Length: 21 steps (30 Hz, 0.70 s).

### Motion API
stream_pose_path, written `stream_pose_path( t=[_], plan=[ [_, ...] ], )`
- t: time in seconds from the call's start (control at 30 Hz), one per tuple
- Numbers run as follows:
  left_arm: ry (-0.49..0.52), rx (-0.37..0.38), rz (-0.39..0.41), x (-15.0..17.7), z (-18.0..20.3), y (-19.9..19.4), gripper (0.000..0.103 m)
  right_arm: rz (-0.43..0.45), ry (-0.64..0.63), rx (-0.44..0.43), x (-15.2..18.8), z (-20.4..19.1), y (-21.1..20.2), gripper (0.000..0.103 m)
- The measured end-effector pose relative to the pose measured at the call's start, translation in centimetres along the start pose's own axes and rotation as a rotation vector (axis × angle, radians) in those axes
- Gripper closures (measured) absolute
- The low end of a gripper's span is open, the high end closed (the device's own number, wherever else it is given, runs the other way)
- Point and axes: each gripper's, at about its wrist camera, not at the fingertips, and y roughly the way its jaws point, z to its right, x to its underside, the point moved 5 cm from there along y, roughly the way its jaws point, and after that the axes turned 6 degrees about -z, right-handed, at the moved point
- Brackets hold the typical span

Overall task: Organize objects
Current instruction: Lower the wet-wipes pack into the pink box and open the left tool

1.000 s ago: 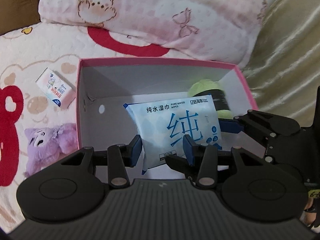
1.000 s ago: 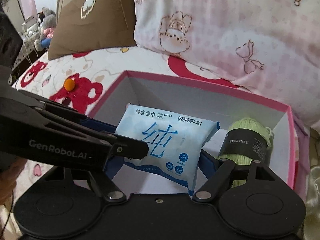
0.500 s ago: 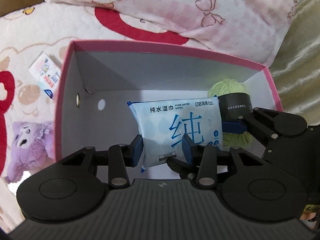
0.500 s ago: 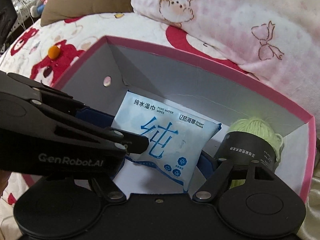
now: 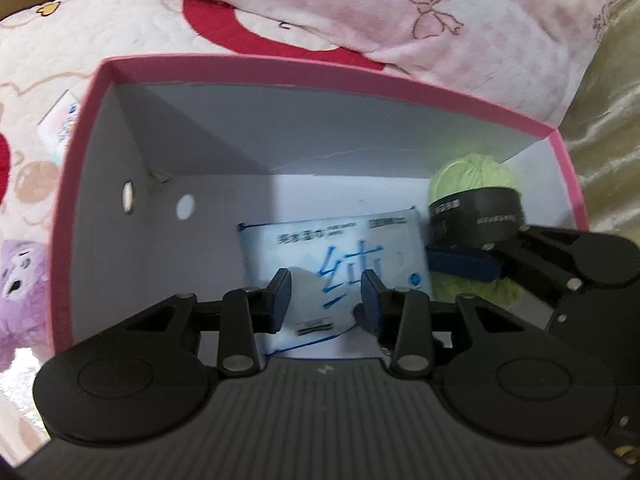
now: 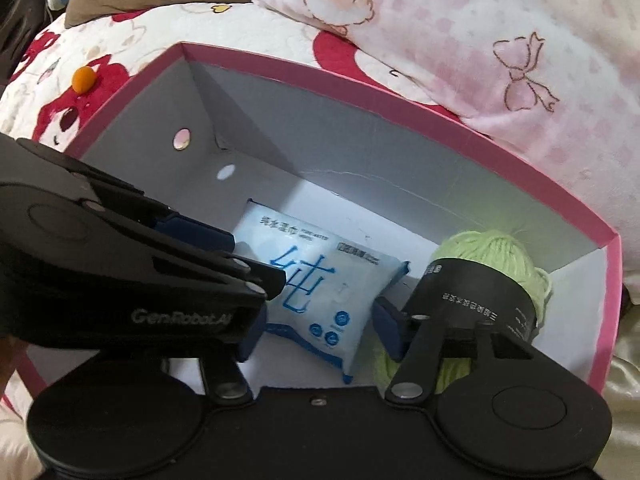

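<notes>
A pale blue pack of wet wipes [image 5: 340, 264] [image 6: 316, 300] lies low inside a pink box [image 5: 280, 65] [image 6: 360, 92] with white walls. Both grippers reach into the box. My left gripper [image 5: 326, 300] has its pads either side of the pack's near end, with gaps showing. My right gripper [image 6: 316, 332] spans the pack's width, pads [image 6: 386, 328] close to its sides; contact is not clear. A green yarn ball [image 5: 476, 188] [image 6: 496, 256] with a black band sits at the box's right end.
The box stands on a bear-print quilt. A pink pillow [image 5: 360, 4] lies behind it. A purple plush [image 5: 20, 280] and a small tissue pack [image 5: 60, 124] lie left of the box. An orange ball [image 6: 83, 78] lies far left.
Both grippers have lowered the wipes pack deeper into the box, toward its floor. The pack now sits lower between the fingers, and the left pads look looser on it.
</notes>
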Motion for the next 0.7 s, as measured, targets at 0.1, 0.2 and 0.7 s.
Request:
stream_pose_path(
  t=[0.1, 0.2, 0.7],
  plan=[
    [-0.005, 0.006, -0.004, 0.0, 0.3, 0.3, 0.066, 0.008, 0.017, 0.001, 0.0, 0.2, -0.1, 0.049],
    [0.004, -0.005, 0.002, 0.1, 0.4, 0.1, 0.066, 0.005, 0.007, 0.029, 0.1, -0.1, 0.1, 0.050],
    [0.006, -0.073, 0.000, 0.5, -0.9, -0.3, 0.069, 0.002, 0.044, 0.144, 0.1, 0.5, 0.2, 0.052]
  ],
)
